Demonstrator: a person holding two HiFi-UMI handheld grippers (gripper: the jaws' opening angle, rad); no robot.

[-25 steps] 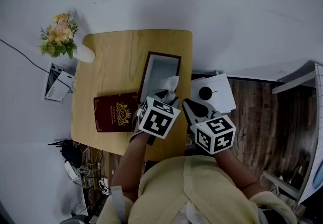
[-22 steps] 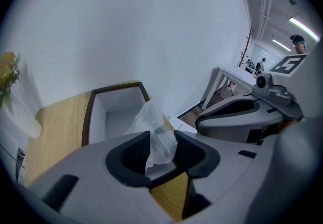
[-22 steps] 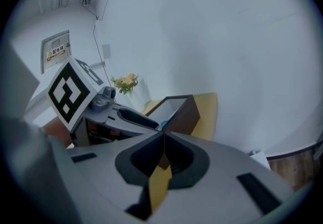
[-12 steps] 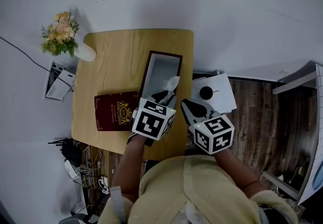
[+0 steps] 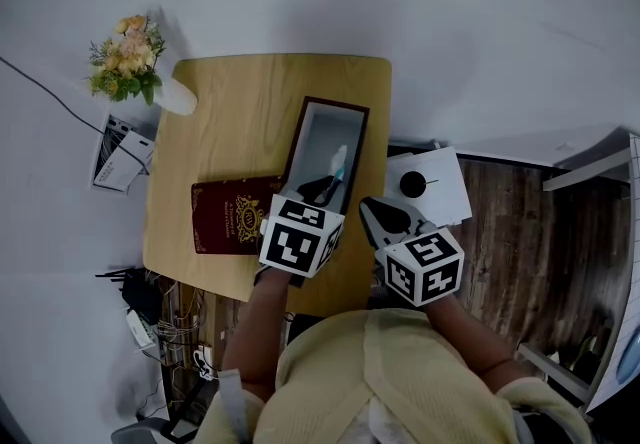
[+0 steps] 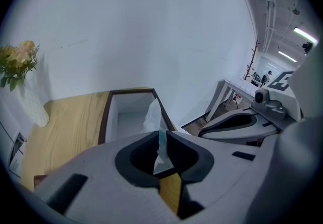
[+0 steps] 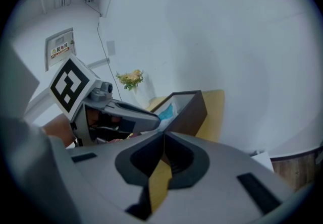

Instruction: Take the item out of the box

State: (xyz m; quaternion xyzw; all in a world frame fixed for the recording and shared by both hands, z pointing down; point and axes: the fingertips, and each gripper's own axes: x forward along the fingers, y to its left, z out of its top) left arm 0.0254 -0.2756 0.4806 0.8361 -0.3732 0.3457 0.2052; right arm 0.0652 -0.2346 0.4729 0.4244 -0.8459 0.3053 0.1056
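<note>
**Clerk:** Item one, the box [image 5: 357, 113]. Where did it stand?

**Keeper:** Open on the wooden table [image 5: 235, 112], toward the right edge. It had a dark rim and a pale inside. Its red lid [image 5: 230, 217] lay flat just beside it, on the left. Flowers [image 5: 125, 52] stood at the far left corner, well apart.

**Clerk:** Item two, the contents?

**Keeper:** One pale, crinkled packet [image 5: 338, 162] with a teal strip. It stood up out of the near end of the box, its lower part inside.

**Clerk:** The left gripper [image 5: 326, 184]?

**Keeper:** Its jaws were narrow and closing, with the packet's top edge pinched between the tips. Only a thin strip was in the bite.

**Clerk:** The right gripper [image 5: 370, 205]?

**Keeper:** Its jaws were together and empty, near the table's right edge, beside the box and apart from it.

**Clerk:** Handling notes for the lift?

**Keeper:** My judgement: let the pinch finish before any pull, since the wrapper looked thin and could slip or tear. Draw straight up along the box's walls so the packet does not catch the rim. If the box rose with it, the right gripper was close enough to press the rim down.
</note>
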